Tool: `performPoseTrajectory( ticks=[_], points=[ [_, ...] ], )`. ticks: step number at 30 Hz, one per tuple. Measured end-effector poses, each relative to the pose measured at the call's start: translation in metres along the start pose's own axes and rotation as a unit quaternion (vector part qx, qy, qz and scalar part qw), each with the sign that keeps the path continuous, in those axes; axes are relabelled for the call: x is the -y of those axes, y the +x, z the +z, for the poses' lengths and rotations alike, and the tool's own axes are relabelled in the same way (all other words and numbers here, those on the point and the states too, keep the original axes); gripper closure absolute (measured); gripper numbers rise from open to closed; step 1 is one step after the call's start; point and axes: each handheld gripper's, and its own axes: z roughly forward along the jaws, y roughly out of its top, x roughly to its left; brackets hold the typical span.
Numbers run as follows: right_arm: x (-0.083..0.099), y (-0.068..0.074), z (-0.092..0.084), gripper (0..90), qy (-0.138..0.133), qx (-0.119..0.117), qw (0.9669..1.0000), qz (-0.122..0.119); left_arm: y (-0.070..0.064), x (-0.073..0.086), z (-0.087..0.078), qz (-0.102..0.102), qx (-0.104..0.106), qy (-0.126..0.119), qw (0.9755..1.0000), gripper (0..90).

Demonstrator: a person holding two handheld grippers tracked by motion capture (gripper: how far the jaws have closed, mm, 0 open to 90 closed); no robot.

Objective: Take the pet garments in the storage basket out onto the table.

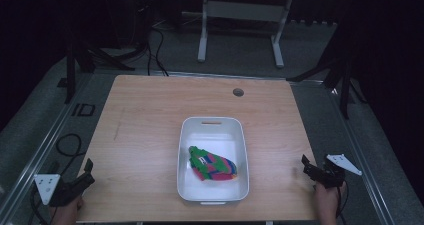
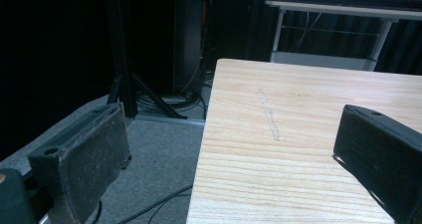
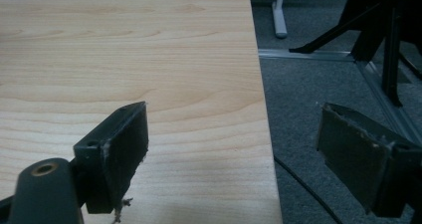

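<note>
At the lower left of the high view I have my left gripper [image 1: 89, 168] parked at the near corner of the pale wooden worktop [image 1: 150, 115]. Its fingers [image 2: 94, 159] are spread wide with nothing between them; in the left gripper view they straddle the worktop's edge, one over grey carpet, one over wood. I judge it waits there to keep out of the way.

In the middle of the frame sits the white rectangular plastic tub [image 1: 187, 135], and the bundle of bright green, pink and blue cloth [image 1: 212, 165] lies inside it, toward its near end, well apart from both grippers.

At the lower right my right gripper [image 1: 306, 164] rests at the worktop's other edge, its fingers [image 3: 122, 149] likewise wide and empty, mirroring the left.
</note>
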Motion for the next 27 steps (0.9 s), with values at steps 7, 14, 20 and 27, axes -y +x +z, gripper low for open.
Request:
performPoseTrajectory(
  ticks=[7, 14, 20, 27],
  points=[
    [0.000, 0.000, 0.001, 13.7, 0.009, -0.005, 0.9999, 0.002, 0.000, 0.000, 0.000, 0.000, 0.000, -0.001, 1.0000, 1.4],
    [-0.002, -0.001, 0.006, 13.9, 0.030, -0.043, 0.9986, -0.009, 0.000, 0.000, 0.000, 0.000, 0.002, 0.000, 1.0000, 1.4],
    [-0.004, -0.011, 0.010, 13.9, 0.057, -0.140, 0.9880, -0.031, 0.000, 0.000, 0.000, -0.002, 0.003, -0.001, 1.0000, 1.4],
    [-0.004, -0.008, 0.007, 14.0, 0.106, -0.238, 0.9605, -0.098, 0.000, 0.000, 0.000, -0.001, 0.003, 0.000, 1.0000, 1.4]
  ],
)
